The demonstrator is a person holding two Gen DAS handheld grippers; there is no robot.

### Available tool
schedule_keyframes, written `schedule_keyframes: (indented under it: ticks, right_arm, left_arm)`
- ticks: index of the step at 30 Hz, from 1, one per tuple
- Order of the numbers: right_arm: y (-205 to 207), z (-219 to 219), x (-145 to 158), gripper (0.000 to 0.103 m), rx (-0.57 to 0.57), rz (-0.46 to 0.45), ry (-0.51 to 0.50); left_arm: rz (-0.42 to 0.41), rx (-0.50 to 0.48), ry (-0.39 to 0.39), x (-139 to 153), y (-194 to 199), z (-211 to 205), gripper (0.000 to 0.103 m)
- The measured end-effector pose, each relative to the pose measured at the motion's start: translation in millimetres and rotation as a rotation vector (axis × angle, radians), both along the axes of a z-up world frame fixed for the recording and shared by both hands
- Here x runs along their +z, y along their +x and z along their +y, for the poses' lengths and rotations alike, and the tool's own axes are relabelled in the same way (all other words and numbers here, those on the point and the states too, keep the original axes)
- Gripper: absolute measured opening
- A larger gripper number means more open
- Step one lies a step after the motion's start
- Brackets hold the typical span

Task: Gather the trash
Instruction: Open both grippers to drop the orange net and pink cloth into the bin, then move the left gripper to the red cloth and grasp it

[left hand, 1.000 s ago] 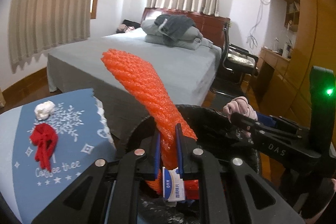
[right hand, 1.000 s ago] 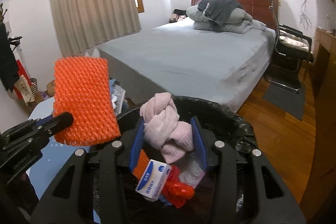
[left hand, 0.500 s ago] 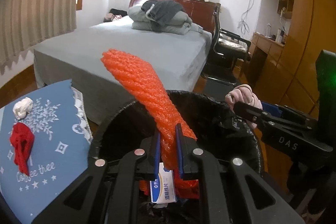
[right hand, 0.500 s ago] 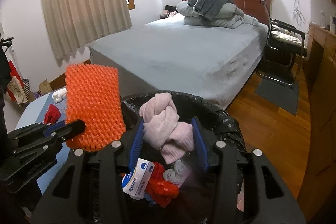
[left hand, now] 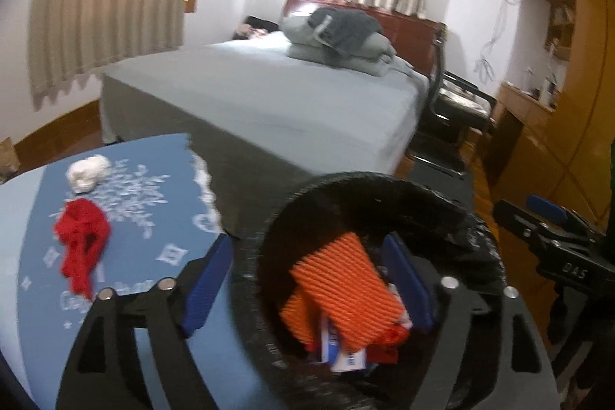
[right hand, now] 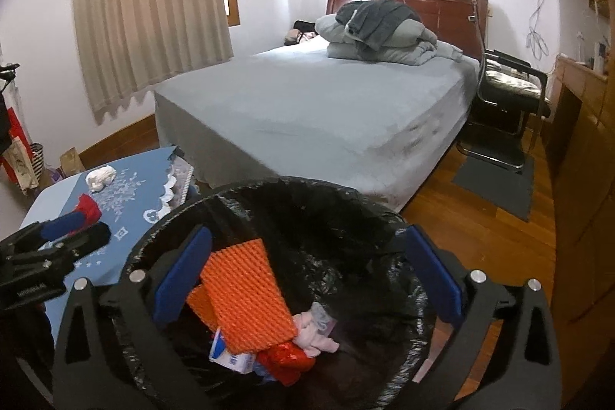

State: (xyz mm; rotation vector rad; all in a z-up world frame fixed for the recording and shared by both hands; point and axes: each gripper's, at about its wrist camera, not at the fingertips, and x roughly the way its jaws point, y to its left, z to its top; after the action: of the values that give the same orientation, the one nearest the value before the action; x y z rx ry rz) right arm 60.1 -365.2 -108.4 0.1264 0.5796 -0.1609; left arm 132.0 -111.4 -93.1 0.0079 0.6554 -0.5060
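From the left wrist camera, we look down along our left claw (left hand: pixel 307 289), whose two blue-padded fingers stand wide apart and hold nothing. Between and below them sits a black-lined trash bin (left hand: pixel 369 185). An orange foam net (left hand: pixel 342 294) lies tilted inside it, on top of a small white and blue packet (left hand: pixel 344 358) and a bit of red trash. To the left, a counter covered with a blue cloth (left hand: pixel 153 256) carries a red knotted scrap (left hand: pixel 80 237) and, just beyond it, a white crumpled wad (left hand: pixel 88 171); the two lie near each other but apart. At the right edge our right claw (left hand: pixel 538 218) pokes into view near the bin's rim. A grey bed (left hand: pixel 269 95) fills the background. From the right wrist camera, we see the right claw (right hand: pixel 307 275) with its blue pads spread well apart and nothing between them, poised over the same bin (right hand: pixel 288 185). Inside, the orange foam net (right hand: pixel 246 298) leans against the left wall, with a pink cloth bundle (right hand: pixel 313 331), a red wrapper (right hand: pixel 284 362) and the white packet (right hand: pixel 230 356) beside and beneath it. The left claw (right hand: pixel 73 229) shows at the left, over the blue cloth (right hand: pixel 130 195), where the white wad (right hand: pixel 100 176) rests.
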Motion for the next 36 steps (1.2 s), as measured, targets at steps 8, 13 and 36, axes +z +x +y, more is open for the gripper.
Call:
schedule_keyframes:
  ticks: [8, 13, 36]
  right_arm:
    - [10.9, 36.0, 3.2, 0.098, 0.066, 0.004, 0.023]
    - [22.9, 67.5, 4.3, 0.098, 0.136, 0.003, 0.026]
    - [155.8, 176.3, -20.9, 0.098, 0.286, 0.038, 0.042]
  left_arm:
    - [-0.039, 0.149, 0.024, 8.2, 0.1, 61.2, 0.09]
    - [-0.044, 0.244, 0.046, 5.2, 0.4, 104.2, 0.091]
    - [0.016, 0.434, 0.102, -40.4, 94.9, 176.4, 0.091]
